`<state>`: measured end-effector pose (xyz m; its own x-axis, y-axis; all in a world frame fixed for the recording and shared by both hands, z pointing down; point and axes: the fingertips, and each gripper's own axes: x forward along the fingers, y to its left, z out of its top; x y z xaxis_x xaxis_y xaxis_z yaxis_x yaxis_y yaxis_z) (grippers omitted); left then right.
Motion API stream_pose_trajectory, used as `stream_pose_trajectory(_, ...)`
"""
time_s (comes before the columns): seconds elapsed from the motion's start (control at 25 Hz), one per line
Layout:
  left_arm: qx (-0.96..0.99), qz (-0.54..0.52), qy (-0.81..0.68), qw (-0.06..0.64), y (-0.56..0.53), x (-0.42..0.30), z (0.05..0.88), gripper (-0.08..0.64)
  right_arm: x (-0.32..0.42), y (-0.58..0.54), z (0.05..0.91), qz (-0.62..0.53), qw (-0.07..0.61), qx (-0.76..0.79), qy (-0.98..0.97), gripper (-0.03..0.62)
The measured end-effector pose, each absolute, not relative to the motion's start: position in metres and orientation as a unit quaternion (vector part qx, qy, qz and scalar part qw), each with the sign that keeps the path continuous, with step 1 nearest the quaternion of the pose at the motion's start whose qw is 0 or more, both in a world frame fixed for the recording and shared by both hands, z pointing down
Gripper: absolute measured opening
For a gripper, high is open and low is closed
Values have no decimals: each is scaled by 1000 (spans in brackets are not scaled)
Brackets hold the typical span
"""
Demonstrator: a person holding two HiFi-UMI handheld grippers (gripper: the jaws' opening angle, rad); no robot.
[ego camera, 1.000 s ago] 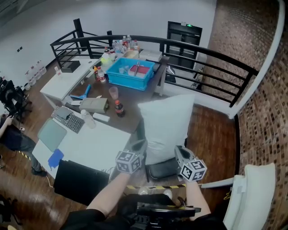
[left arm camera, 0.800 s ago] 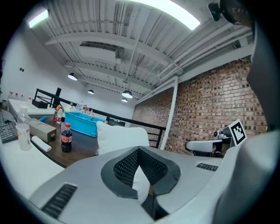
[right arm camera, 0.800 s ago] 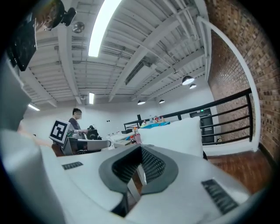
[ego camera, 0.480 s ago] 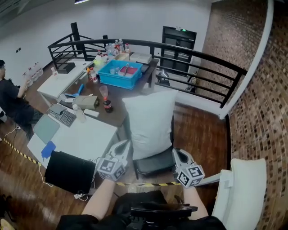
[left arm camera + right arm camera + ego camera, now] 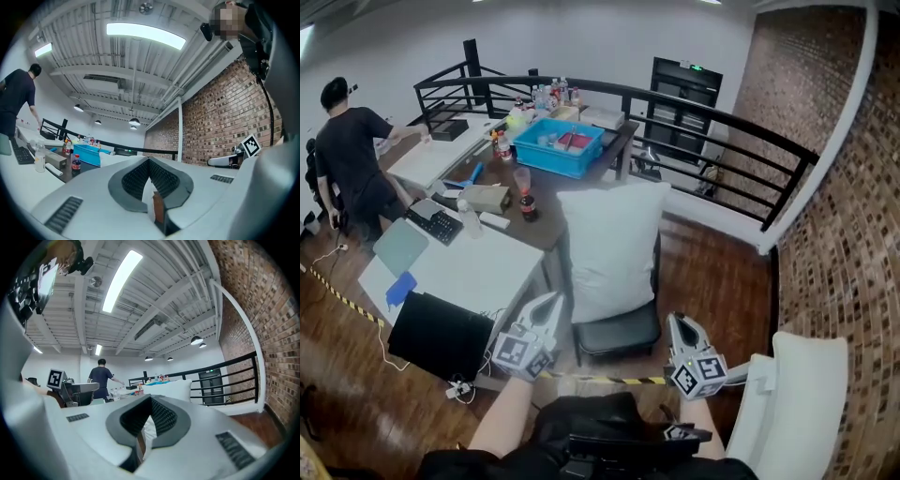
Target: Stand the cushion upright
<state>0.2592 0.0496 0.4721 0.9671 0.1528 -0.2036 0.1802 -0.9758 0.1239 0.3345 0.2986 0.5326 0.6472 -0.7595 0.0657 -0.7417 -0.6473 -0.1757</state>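
Observation:
The white cushion [image 5: 609,246] stands upright on the black chair seat [image 5: 619,332], leaning against the chair's back. My left gripper [image 5: 551,300] hovers to the left of the seat's front, shut and holding nothing. My right gripper [image 5: 677,322] is off the seat's right front corner, also shut and bare. Both are apart from the cushion. In the left gripper view the closed jaws [image 5: 149,160] point past the cushion's top edge [image 5: 115,158]. The right gripper view shows closed jaws [image 5: 150,399] with the cushion [image 5: 176,387] beyond them.
A brown table behind the chair carries a blue bin [image 5: 560,147], a cola bottle [image 5: 525,206] and clutter. A white desk [image 5: 478,277] with a keyboard [image 5: 438,225] lies left, a black panel [image 5: 441,336] below it. A person [image 5: 356,159] stands far left. Black railing [image 5: 722,122] behind; white chair [image 5: 797,403] right.
Both grippers have drawn back from the cushion toward me, staying shut. The cushion stays upright on the chair. A person has come into view at the left.

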Motion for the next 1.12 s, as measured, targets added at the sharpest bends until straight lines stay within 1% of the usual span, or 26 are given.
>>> stream_pose_trajectory(0.2,989,-114,70,66,53,254,468,9,332,308,531,-63,68,-909,406,0)
stream_pose_trajectory(0.4,989,-108,77,68,66,252,471,9,329,300,525,-49,73,-904,418,0)
stream_pose_trajectory(0.88,989,-107,71,76,59,252,474,9,330,286,538,-64,65,-897,432,0)
stream_pose_trajectory(1.12,986,-86,67,127,41,248,486,9,326,273,541,-80,50,-896,434,0)
